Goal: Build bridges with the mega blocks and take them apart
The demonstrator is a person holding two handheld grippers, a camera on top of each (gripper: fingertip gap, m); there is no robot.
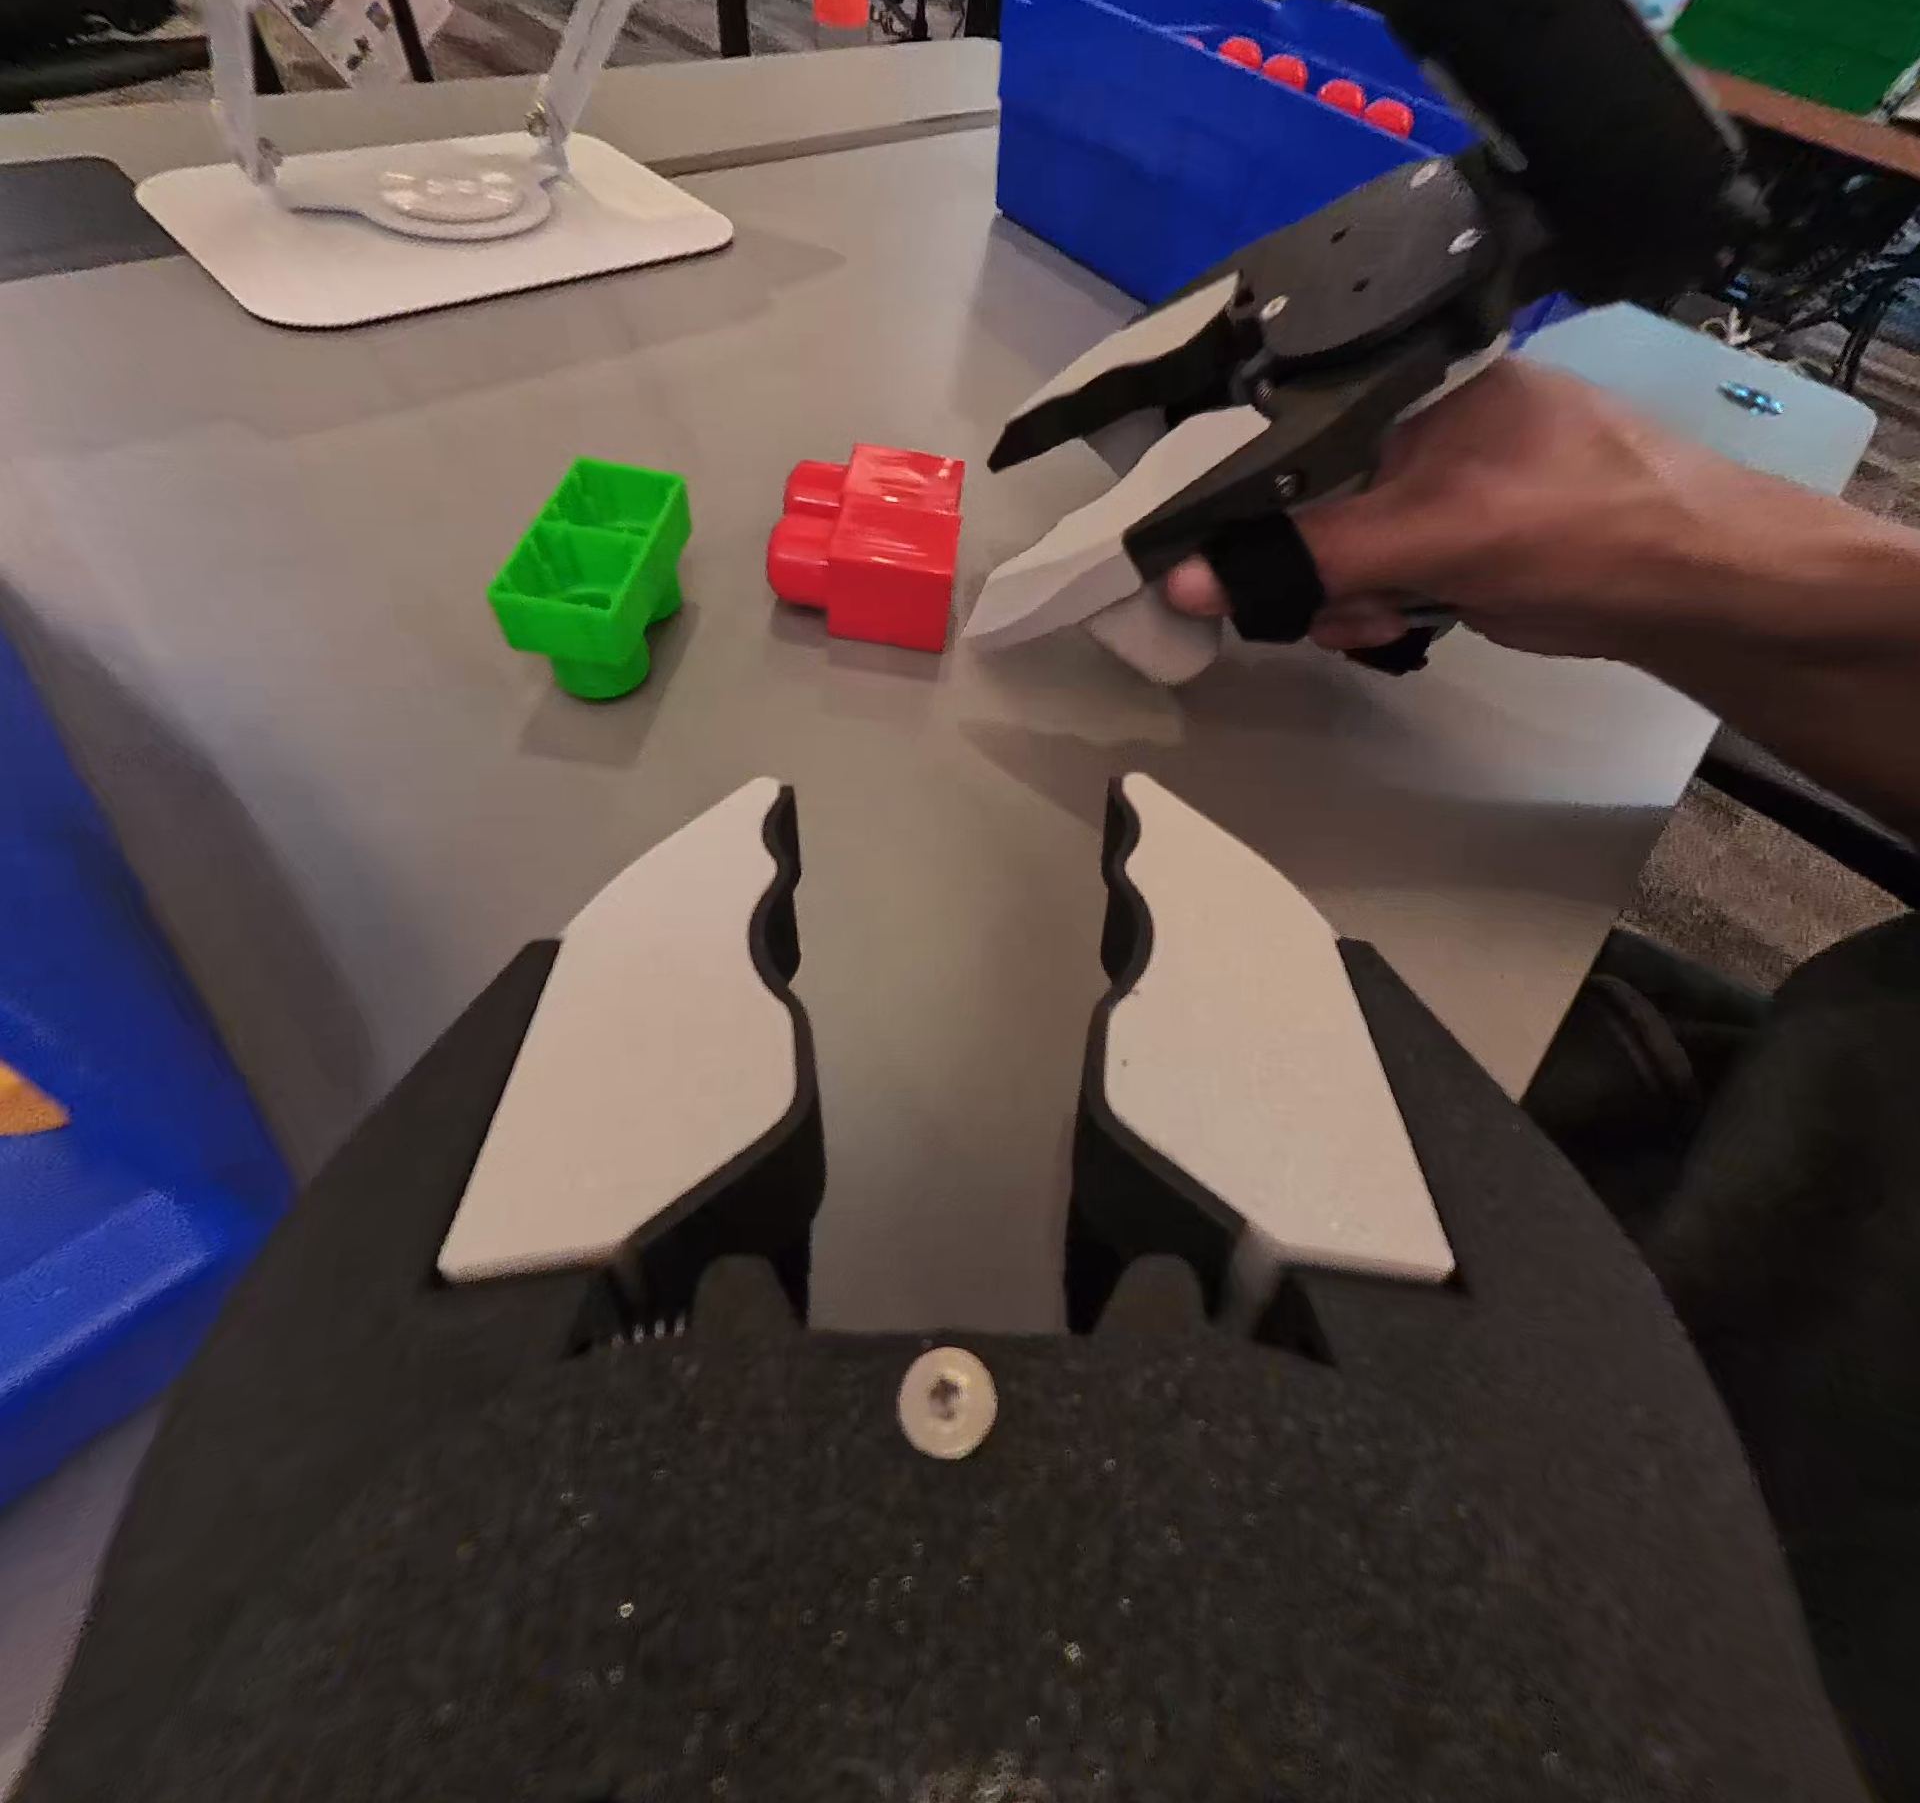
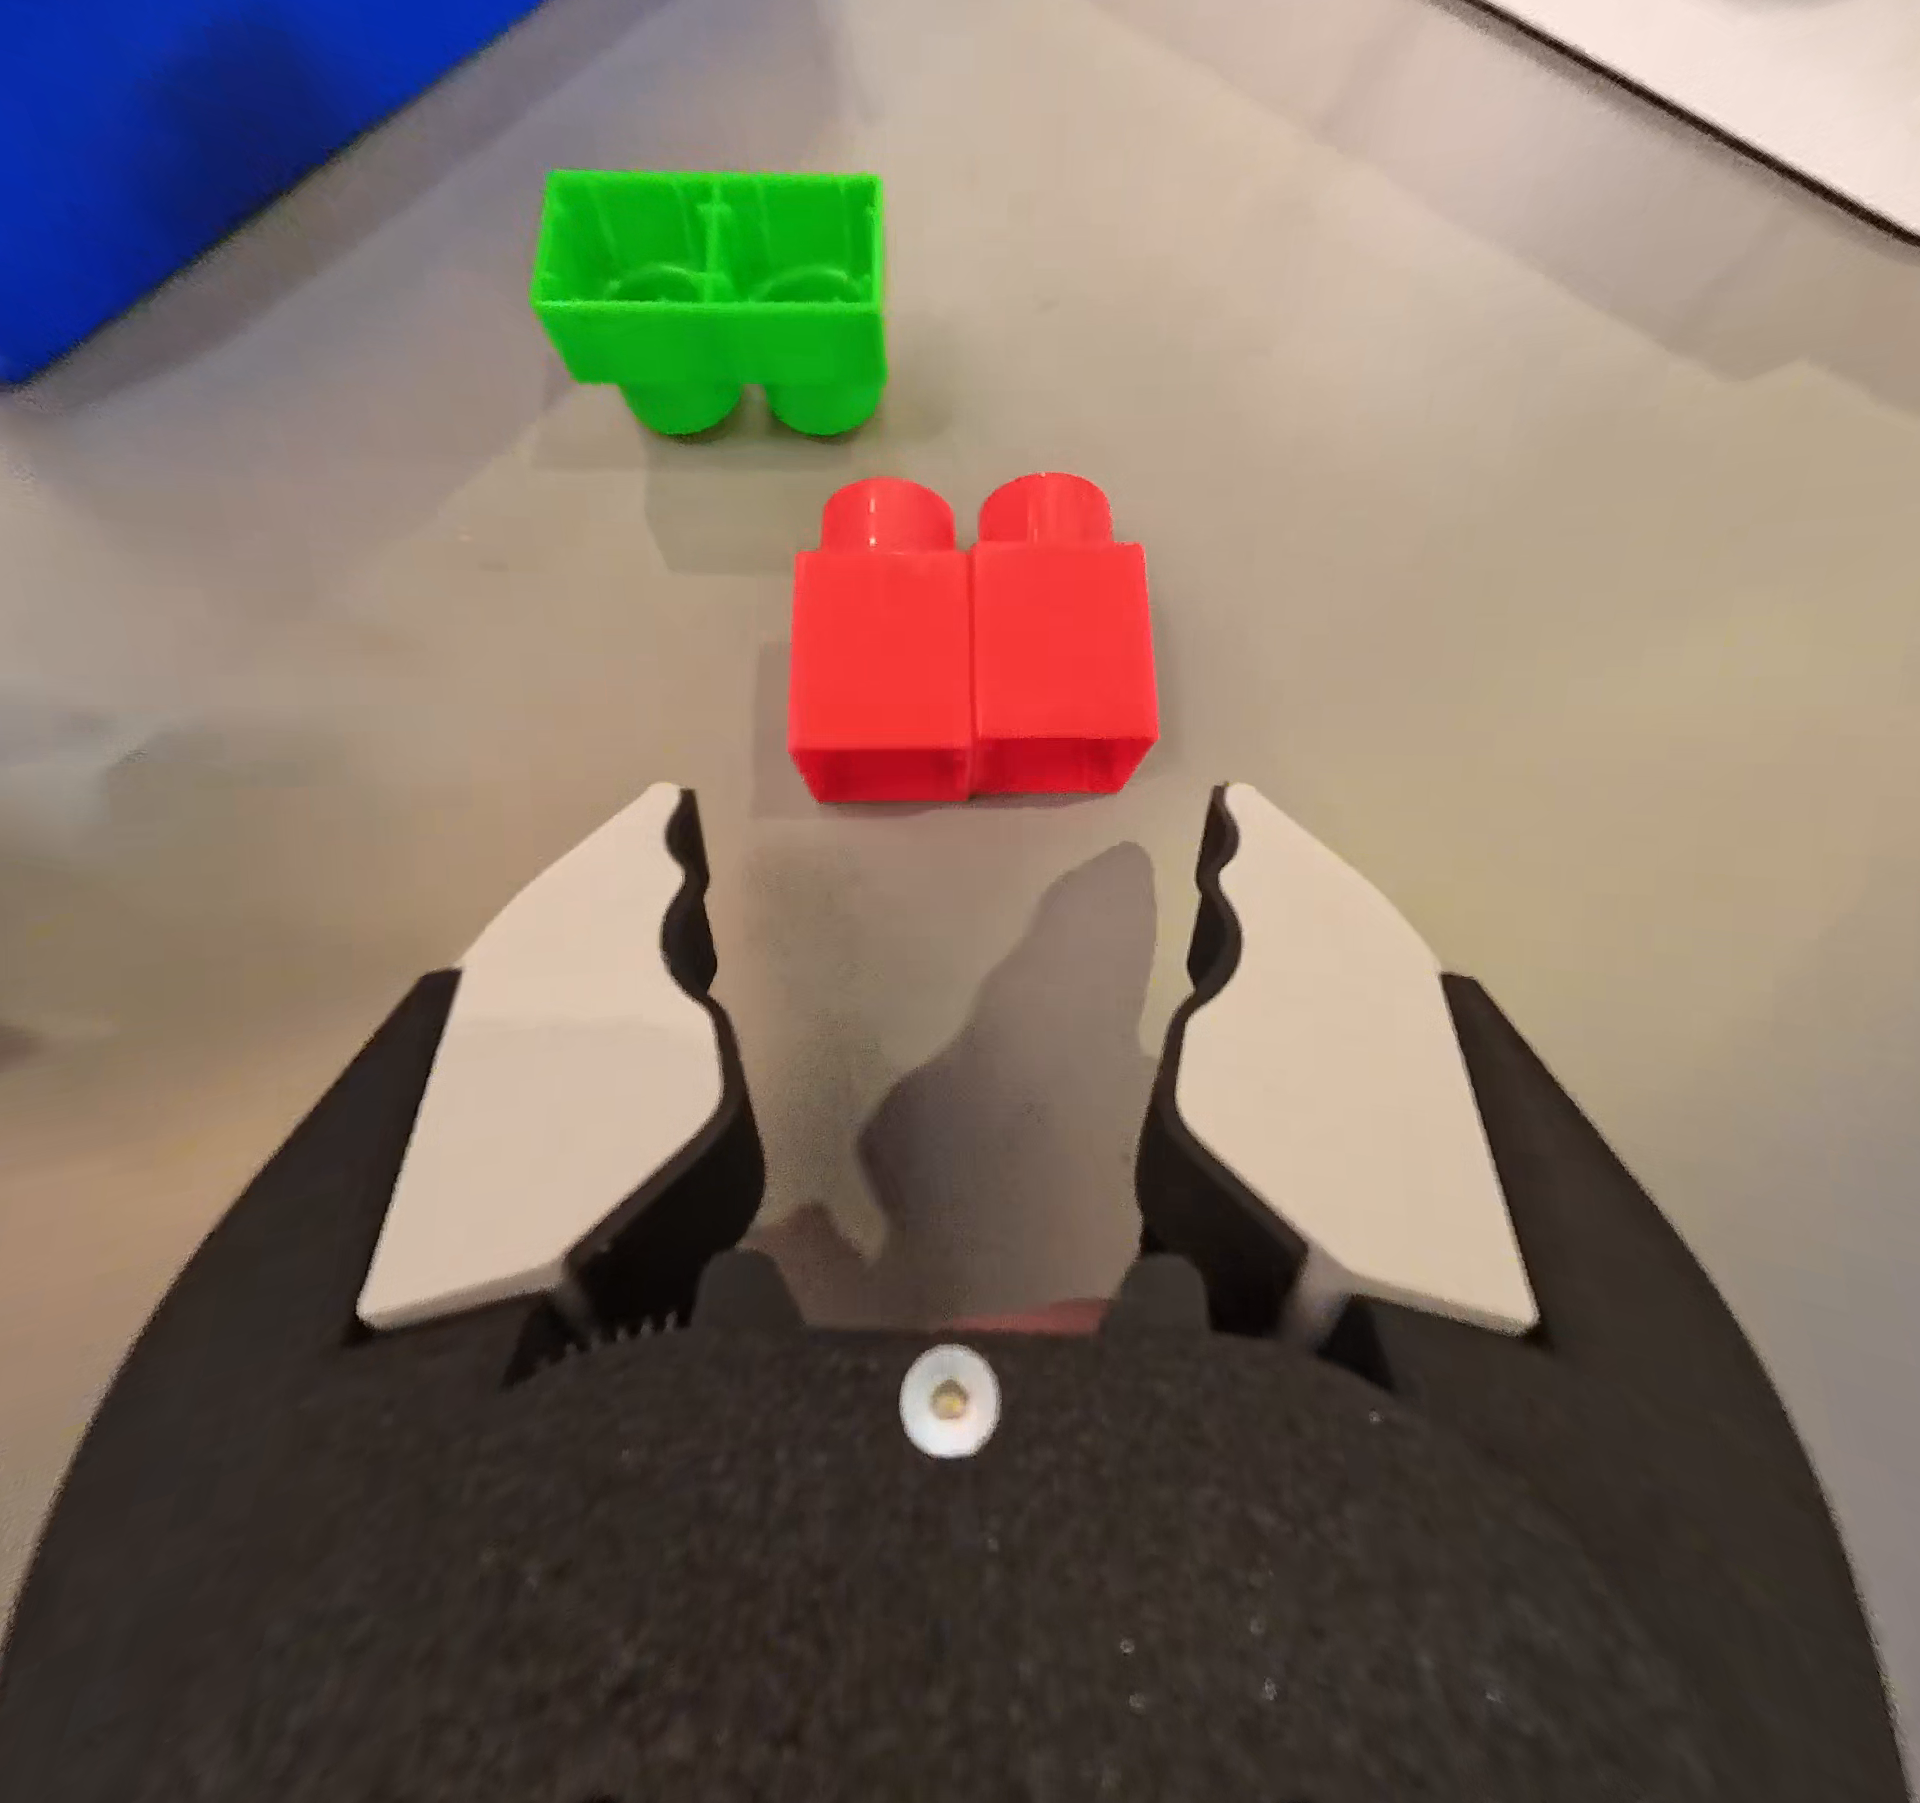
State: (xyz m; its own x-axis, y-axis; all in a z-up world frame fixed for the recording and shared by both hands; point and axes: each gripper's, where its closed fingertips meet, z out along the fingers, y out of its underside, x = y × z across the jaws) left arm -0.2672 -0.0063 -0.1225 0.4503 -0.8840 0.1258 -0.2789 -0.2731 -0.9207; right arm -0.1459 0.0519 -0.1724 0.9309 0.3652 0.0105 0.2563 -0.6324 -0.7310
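Tabletop [image 1: 935, 319]: grey, glossy; both loose blocks and a white stand base [image 1: 436, 226] at the far left are carried on it.
Blue bins: one bin [image 1: 1164, 153] is set at the far right edge with red studs showing inside; a second [image 1: 114, 1078] is seen blurred at the near left.
Left tool [image 1: 951, 797]: held low over the near tabletop, fingers apart, nothing between them — well apart from both blocks.
Right tool [image 2: 951, 797]: jaws spread wide and empty; from the left wrist view it is seen angled down, its lower finger tip close to, perhaps touching, the tabletop just beside the red block.
Red block [image 2: 971, 641]: two-stud piece lying on its side, studs pointing away from the right tool, open underside facing it. Its long axis runs across the gap of the jaws, so it sits squarely ahead of them.
Green block [image 2: 712, 299]: two-stud piece, upside down on its studs, hollow side up; placed beyond the red block and slightly left, not touching it.
Governing relation: the red block is judged nearer the right tool — a short straight advance would bring its short ends between the fingers.
Task standing: no bridge is assembled; the blocks lie separate.
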